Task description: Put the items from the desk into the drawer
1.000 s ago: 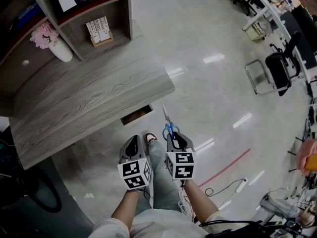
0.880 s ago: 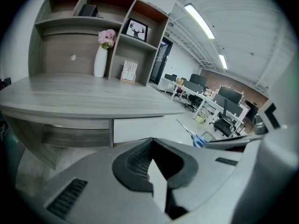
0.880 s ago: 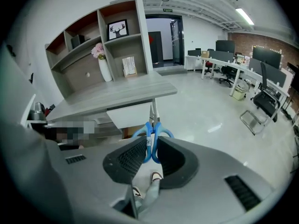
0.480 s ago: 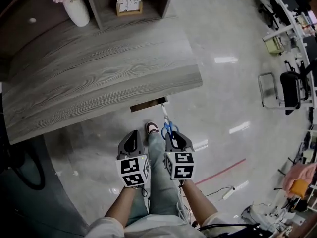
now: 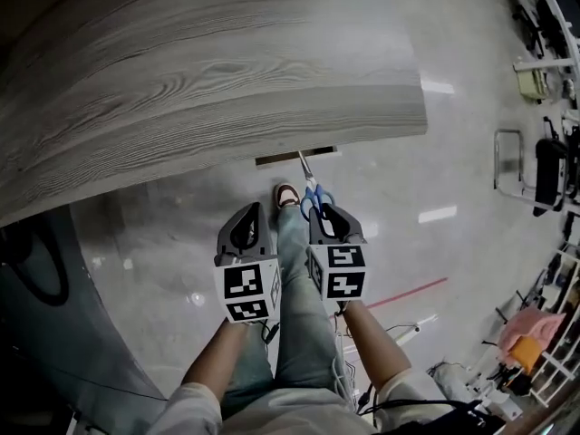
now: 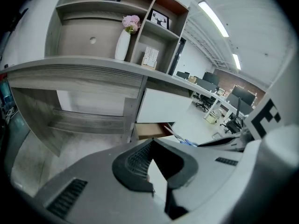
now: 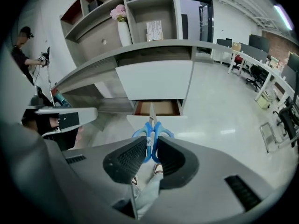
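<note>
Grey left tongs [image 5: 247, 208] and right tongs [image 5: 330, 210], black ribbed pads [image 7: 124, 161], black-and-white marker cubes [image 5: 249, 290]; blue jeans [image 5: 294, 333], white sleeves [image 5: 195, 415].

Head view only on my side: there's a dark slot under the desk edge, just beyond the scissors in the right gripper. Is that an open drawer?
Observer: Yes. The right gripper view shows the drawer pulled out, brown inside; the part that shows holds nothing.
Operator: How are the scissors held?
Observer: The right gripper is shut on the scissors at their blue handles, with the blades pointing at the drawer.
</note>
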`<state>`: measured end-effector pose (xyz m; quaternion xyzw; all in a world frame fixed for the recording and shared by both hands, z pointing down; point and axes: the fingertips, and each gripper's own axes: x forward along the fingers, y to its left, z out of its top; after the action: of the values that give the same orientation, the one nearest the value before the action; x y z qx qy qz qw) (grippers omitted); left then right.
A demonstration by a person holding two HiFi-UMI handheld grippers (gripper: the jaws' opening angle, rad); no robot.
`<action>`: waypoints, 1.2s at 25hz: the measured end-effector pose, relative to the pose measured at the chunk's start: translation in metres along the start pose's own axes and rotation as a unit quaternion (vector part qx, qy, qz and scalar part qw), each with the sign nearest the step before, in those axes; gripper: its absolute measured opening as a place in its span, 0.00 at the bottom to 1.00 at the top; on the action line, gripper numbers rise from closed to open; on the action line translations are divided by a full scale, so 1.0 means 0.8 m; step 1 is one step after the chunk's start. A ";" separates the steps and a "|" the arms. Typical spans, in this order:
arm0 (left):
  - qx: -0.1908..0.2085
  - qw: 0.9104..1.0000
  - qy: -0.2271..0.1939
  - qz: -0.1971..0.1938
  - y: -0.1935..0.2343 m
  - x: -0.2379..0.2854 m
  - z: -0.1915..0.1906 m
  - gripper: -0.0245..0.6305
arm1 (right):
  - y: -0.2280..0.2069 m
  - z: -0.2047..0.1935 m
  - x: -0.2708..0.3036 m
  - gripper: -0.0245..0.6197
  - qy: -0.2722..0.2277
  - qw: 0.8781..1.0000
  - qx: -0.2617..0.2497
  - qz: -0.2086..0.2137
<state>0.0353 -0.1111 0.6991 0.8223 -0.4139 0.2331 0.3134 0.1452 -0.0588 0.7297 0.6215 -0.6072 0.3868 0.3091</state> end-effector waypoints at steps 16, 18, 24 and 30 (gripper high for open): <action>-0.007 0.999 0.012 0.032 0.023 0.027 -0.027 0.04 | 0.008 0.006 0.057 0.15 0.048 0.997 -0.052 0.041; -0.011 0.999 0.012 0.035 0.020 0.027 -0.025 0.04 | 0.006 0.008 0.055 0.15 0.051 0.996 -0.059 0.045; -0.021 0.999 0.010 0.042 0.022 0.050 0.002 0.04 | -0.002 0.041 0.071 0.15 0.064 0.994 -0.075 0.056; -0.030 0.998 0.011 0.053 0.025 0.053 0.004 0.04 | -0.001 0.051 0.079 0.15 0.072 0.991 -0.085 0.068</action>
<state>0.0428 -0.1454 0.7302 0.7868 -0.4602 0.2458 0.3298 0.1481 -0.1264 0.7632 0.5203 -0.6552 0.3975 0.3768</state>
